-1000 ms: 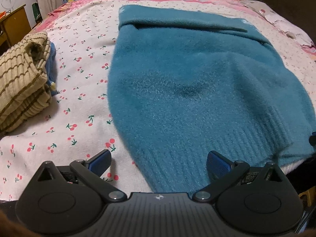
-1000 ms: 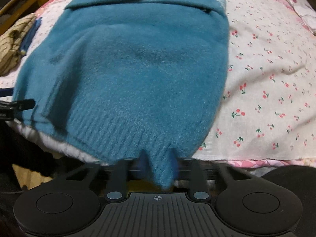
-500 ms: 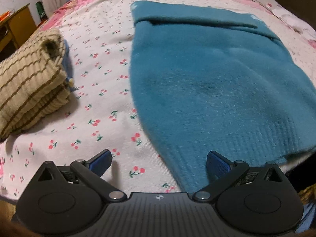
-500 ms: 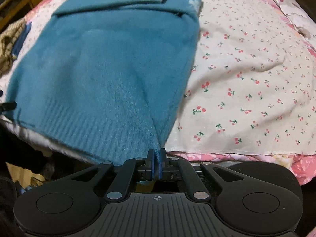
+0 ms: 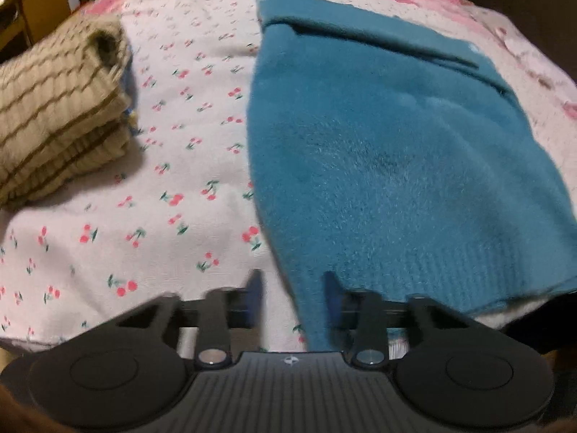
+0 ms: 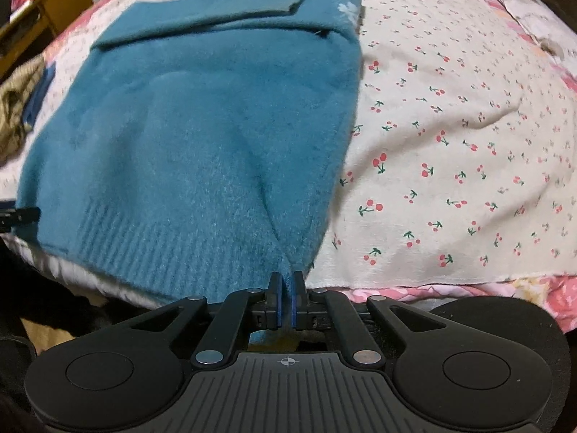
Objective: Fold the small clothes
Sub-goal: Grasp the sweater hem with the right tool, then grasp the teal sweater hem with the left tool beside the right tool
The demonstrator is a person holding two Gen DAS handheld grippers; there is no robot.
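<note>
On cherry-print sheet, fuzzy rib-hemmed teal sweater.

Left wrist view: looks steeply down from the near bed edge, close over the sweater's left hem corner.
Right wrist view: same direction, close over the right hem corner.
Shared: the sweater, the cherry-print sheet, the striped folded garment.
</note>
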